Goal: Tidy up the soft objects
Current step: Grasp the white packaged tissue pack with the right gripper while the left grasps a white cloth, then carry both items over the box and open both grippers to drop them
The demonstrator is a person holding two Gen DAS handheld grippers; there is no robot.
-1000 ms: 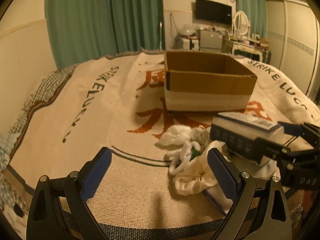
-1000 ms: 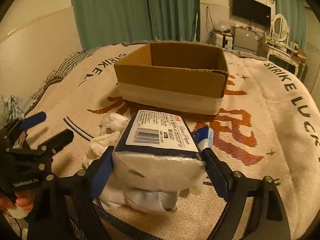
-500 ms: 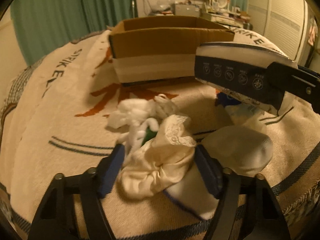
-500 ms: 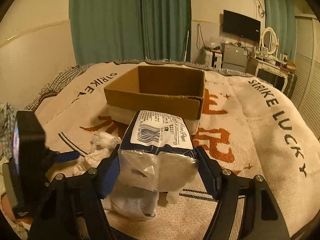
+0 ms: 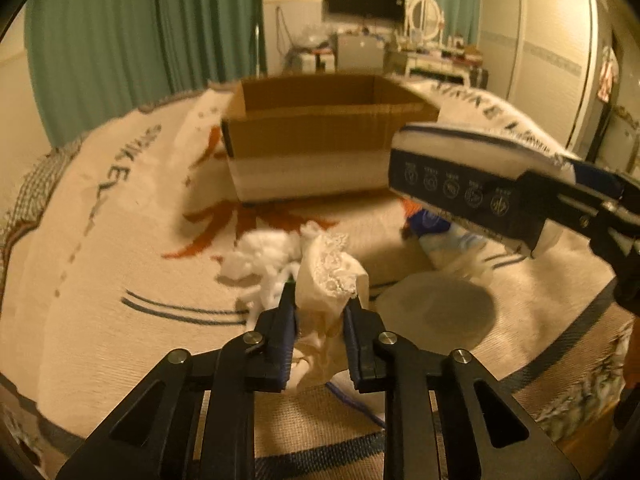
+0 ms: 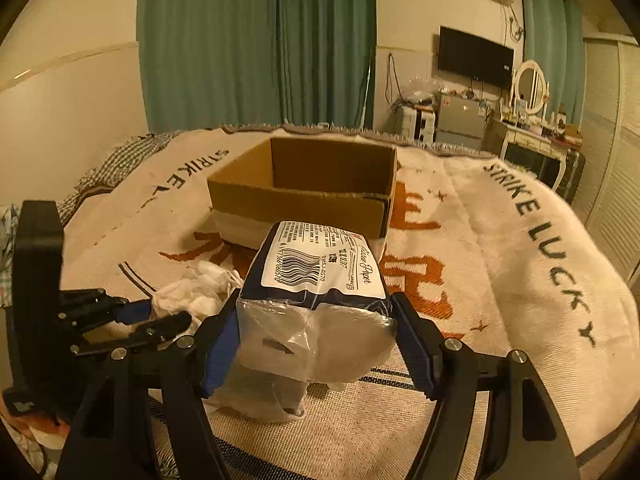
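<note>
Left gripper, low in the frame, squeezes a lacy cream cloth; right gripper hugs a tissue pack.

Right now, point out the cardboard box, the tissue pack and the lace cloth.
cardboard box (image 6: 296,204): right wrist view, front wall.
tissue pack (image 6: 324,264): right wrist view, white barcode label.
lace cloth (image 5: 332,276): left wrist view, lace edge.

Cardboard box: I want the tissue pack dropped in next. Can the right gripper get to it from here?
Probably yes: the right gripper holds the tissue pack raised, and the cardboard box stands open-topped straight ahead, nothing between.
</note>
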